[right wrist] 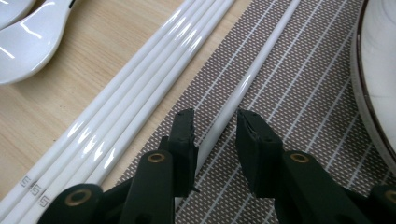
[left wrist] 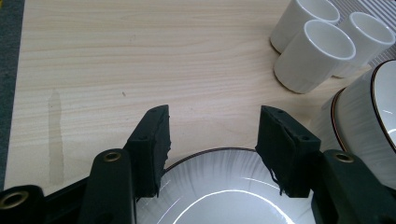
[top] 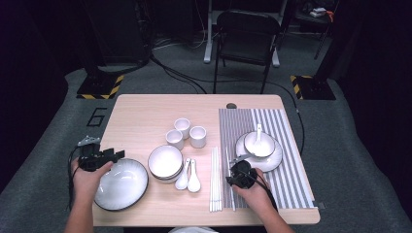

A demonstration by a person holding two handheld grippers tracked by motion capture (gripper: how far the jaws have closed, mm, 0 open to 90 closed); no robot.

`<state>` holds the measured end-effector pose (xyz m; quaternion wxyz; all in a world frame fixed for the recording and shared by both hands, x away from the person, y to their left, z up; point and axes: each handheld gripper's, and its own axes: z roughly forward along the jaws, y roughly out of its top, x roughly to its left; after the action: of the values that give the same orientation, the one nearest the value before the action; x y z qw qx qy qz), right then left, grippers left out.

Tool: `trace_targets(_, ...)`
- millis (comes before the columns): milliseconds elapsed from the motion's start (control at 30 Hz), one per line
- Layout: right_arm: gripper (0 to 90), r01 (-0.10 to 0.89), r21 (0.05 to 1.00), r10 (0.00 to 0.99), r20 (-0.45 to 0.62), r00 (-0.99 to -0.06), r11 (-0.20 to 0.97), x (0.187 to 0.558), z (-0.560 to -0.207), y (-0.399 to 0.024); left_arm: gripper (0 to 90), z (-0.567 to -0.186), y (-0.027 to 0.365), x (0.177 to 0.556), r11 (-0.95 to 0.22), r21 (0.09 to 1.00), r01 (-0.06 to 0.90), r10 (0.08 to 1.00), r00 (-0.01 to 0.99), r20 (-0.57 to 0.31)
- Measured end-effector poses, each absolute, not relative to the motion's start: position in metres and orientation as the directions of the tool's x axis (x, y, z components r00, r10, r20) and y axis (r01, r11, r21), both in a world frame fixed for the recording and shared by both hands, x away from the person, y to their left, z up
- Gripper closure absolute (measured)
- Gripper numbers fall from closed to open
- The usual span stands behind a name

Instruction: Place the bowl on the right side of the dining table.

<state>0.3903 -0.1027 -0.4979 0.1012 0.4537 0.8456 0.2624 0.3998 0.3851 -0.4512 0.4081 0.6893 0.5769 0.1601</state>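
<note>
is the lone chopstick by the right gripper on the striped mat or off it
On the mat: the lone chopstick lies flat on the striped placemat, between the right gripper's open jaws, apart from the bundle on the wood.

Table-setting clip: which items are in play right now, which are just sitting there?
In play: single chopstick on the striped mat, between the right gripper jaws; large plate under the left gripper.
Idle: three cups, bowl stack, two spoons, chopstick bundle.

Chopstick (right wrist: pixel 243 86): single, white, glossy, slender; lies flat on the striped mat near its left edge, apart from the bundle of white chopsticks (right wrist: pixel 140 88) beside it.

Plate (left wrist: pixel 219 191): white, dark-rimmed, ribbed; flat at table's near left corner.
</note>
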Motion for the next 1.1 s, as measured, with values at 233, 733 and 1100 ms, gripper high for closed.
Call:
trace_targets(233, 72.6, 0.729, 0.524, 0.827, 0.079, -0.557, 0.441, 0.391, -0.498, -0.106, 44.4, -0.451, 0.385, 0.4, 0.005, 0.748, 0.664, 0.927, 0.278, -0.253)
trace_targets(733, 80.3, 0.75, 0.523, 0.855, 0.075, -0.513, 0.404, 0.394, -0.499, -0.114, 44.4, -0.451, 0.386, 0.4, 0.005, 0.75, 0.661, 0.927, 0.279, -0.251)
trace_targets(1100, 83.1, 0.779, 0.523, 0.879, 0.109, -0.464, 0.346, 0.4, -0.498, -0.121, 44.4, -0.451, 0.386, 0.4, 0.003, 0.748, 0.664, 0.928, 0.277, -0.25)
